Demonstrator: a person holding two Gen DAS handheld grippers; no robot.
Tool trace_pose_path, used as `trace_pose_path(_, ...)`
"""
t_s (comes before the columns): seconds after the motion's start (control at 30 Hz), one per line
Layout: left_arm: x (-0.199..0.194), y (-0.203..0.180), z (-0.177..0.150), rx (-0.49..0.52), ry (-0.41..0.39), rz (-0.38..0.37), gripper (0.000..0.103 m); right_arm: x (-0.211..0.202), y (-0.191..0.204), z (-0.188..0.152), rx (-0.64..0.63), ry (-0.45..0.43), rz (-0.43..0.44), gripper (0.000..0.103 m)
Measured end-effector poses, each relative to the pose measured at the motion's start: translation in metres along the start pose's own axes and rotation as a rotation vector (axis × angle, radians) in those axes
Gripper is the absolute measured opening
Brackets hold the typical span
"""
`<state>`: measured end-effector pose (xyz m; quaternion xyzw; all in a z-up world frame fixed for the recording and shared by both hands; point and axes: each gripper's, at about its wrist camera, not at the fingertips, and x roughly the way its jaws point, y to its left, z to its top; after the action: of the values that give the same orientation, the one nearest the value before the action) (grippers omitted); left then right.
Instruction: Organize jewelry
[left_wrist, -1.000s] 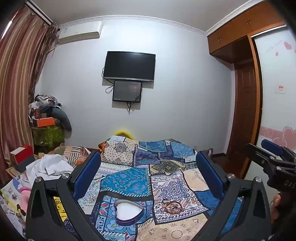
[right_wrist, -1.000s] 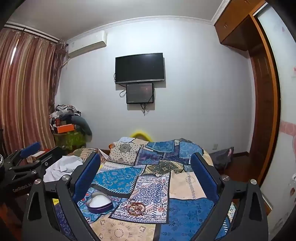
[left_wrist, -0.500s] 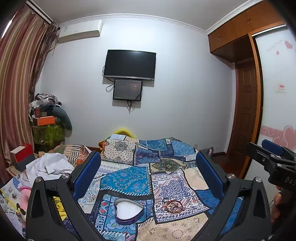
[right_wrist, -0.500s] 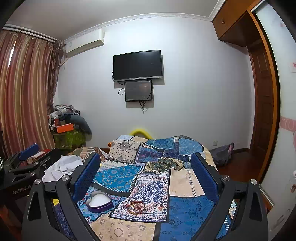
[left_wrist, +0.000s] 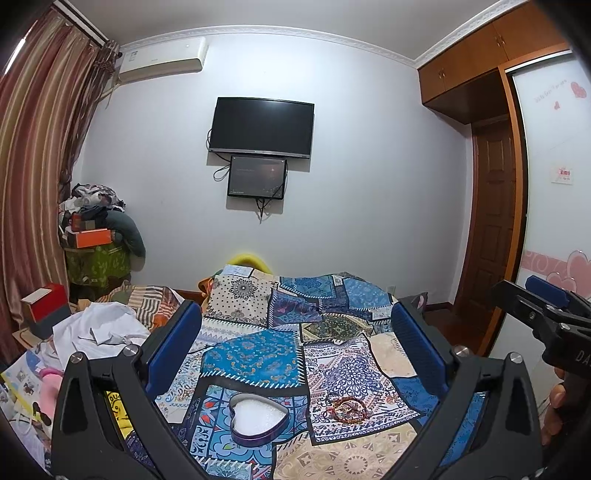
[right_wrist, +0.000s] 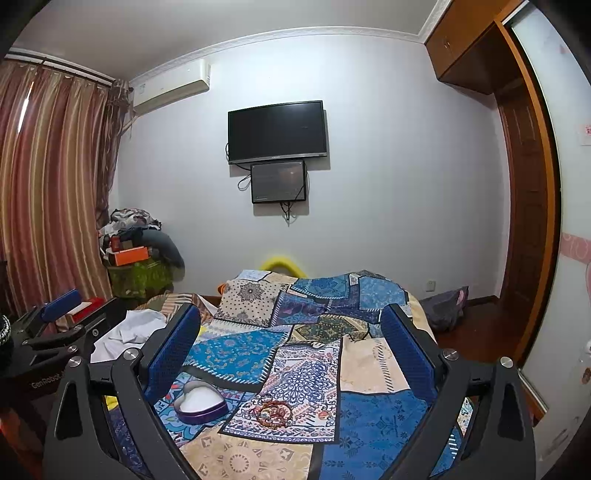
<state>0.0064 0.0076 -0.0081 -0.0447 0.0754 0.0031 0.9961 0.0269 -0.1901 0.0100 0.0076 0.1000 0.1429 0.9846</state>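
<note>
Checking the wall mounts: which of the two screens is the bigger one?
The upper screen is the bigger: wide and dark. The smaller screen hangs directly below it, with cables dangling.

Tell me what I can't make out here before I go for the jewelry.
- Jewelry pile: too small in both wrist views to count pieces or tell bracelets from necklaces.
- Heart-shaped tin: only white lining shows; its near wall hides part of the floor, and no lid is in view.
- Bed: near edge cut off by the frame and the right gripper body.
- Left gripper: open, its body hiding the nearest quilt.
</note>
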Motion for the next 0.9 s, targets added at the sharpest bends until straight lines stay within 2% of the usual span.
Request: trace_pose_path(0.9,0.0010,0.0012,-0.0006,0.003,-0.003,0.003,0.103,-0.0009,0.0025,0.0027,0.008,-0.005,0.011,0.097)
